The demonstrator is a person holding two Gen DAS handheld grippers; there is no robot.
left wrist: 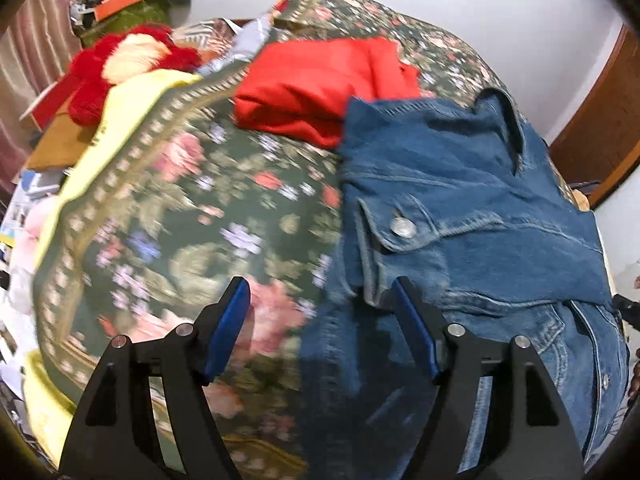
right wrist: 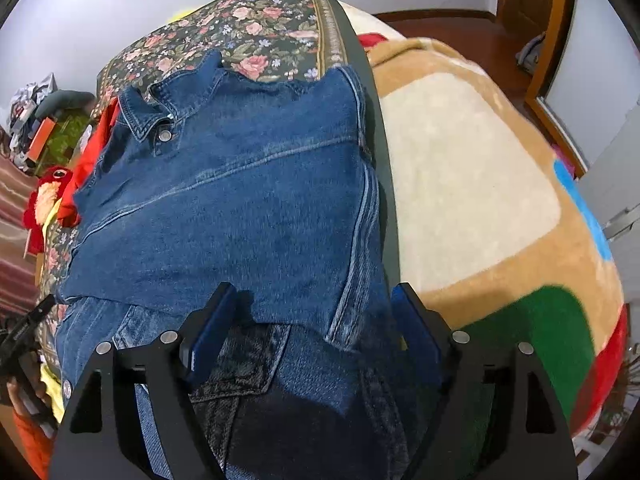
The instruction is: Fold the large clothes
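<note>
Left gripper (left wrist: 320,320): black frame with blue pads nearest the lens; jaws spread wide, nothing between them; it hangs over the line where the jacket's side meets the bedspread
Right gripper (right wrist: 316,320): jaws spread too, pinching nothing; they straddle a folded layer of denim near the jacket's lower right side, and contact with the cloth cannot be told
Denim jacket (right wrist: 240,200): on the bed, collar away from the camera, lying across the flowered bedspread (left wrist: 192,216); a panel already lies folded over the body — the pocket flap and its metal button (left wrist: 402,227) sit on the left side
Handling: thick denim, fairly heavy and stiff for clothing by my judgement; likely to hold a crease and not slip, though doubled seams will resist a narrow pinch
Where to grip: probably the lower hem corners or the side seams — flat edges a single layer or two deep; the collar and buttoned placket look too bulky
Edges: jacket's right side runs along the bedspread's dark border, just beside a tan blanket (right wrist: 472,184); a red garment (left wrist: 320,84) touches the jacket at its upper left
Open room: bare bedspread to the left of the jacket gives space for a fold or a slide; clutter and a red plush toy (left wrist: 120,64) lie well apart at the far left
</note>
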